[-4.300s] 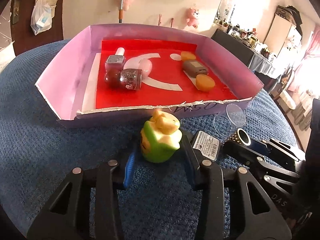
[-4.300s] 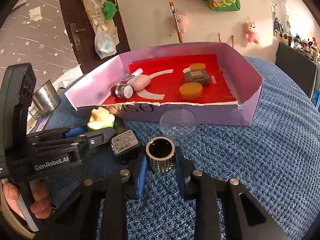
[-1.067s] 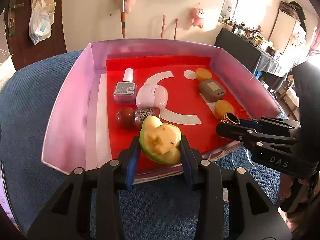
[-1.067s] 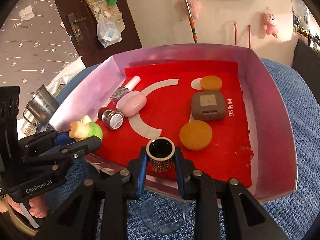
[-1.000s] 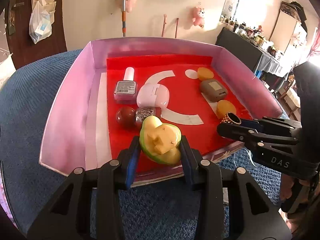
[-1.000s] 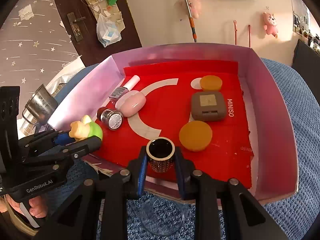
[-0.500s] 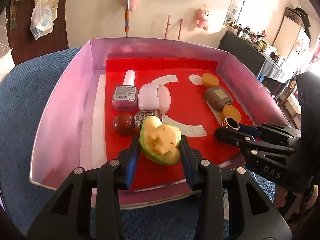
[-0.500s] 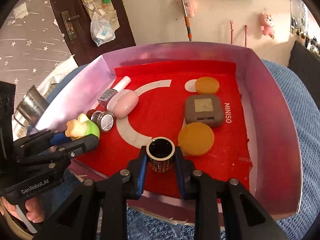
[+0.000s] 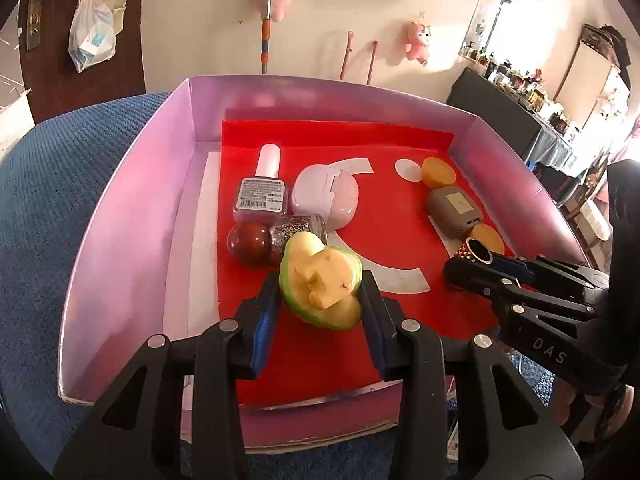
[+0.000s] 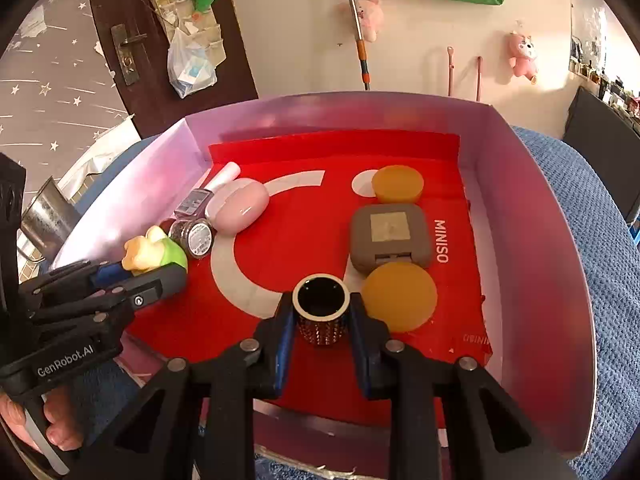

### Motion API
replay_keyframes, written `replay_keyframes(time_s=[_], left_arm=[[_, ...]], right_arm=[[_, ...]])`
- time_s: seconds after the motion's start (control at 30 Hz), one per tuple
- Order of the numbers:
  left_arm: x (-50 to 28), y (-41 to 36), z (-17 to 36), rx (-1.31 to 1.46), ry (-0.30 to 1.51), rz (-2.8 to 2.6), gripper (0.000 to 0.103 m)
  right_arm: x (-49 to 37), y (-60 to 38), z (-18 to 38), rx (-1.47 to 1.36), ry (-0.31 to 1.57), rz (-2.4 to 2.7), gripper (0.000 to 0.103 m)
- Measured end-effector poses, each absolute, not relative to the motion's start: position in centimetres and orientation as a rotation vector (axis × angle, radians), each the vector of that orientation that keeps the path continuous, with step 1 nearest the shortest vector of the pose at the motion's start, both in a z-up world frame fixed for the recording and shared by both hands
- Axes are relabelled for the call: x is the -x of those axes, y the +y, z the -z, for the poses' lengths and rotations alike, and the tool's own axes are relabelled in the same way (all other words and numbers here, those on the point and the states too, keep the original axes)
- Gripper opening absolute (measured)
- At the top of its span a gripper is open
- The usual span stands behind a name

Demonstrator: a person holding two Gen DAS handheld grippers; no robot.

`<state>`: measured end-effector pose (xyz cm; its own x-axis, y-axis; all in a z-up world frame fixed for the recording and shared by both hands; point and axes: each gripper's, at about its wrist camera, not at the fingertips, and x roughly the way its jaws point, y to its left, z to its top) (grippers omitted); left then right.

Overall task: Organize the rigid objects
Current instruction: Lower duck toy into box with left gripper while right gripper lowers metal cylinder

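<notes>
Over the box's (image 9: 120, 220) near edge, the toy (image 9: 320, 280) is pinched by the left gripper (image 9: 320, 300), the ring (image 10: 320, 312) (stiff, light, probably slippery) by the right gripper (image 10: 320, 320) across its sides.

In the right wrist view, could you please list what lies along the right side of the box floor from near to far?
Near orange disc → grey square case → far orange disc.
</notes>
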<state>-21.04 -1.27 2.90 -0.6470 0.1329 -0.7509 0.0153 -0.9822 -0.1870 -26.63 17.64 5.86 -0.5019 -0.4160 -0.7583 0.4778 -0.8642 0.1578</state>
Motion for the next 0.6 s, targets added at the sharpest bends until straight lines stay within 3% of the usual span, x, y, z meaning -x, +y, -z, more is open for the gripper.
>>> replay_keyframes(time_s=[0.6], left_arm=[[21.06, -0.95, -2.83, 1.287, -0.243, -2.794, 0.037]], right_arm=[[27.06, 16.82, -5.63, -1.151, 0.121, 2.372, 0.028]])
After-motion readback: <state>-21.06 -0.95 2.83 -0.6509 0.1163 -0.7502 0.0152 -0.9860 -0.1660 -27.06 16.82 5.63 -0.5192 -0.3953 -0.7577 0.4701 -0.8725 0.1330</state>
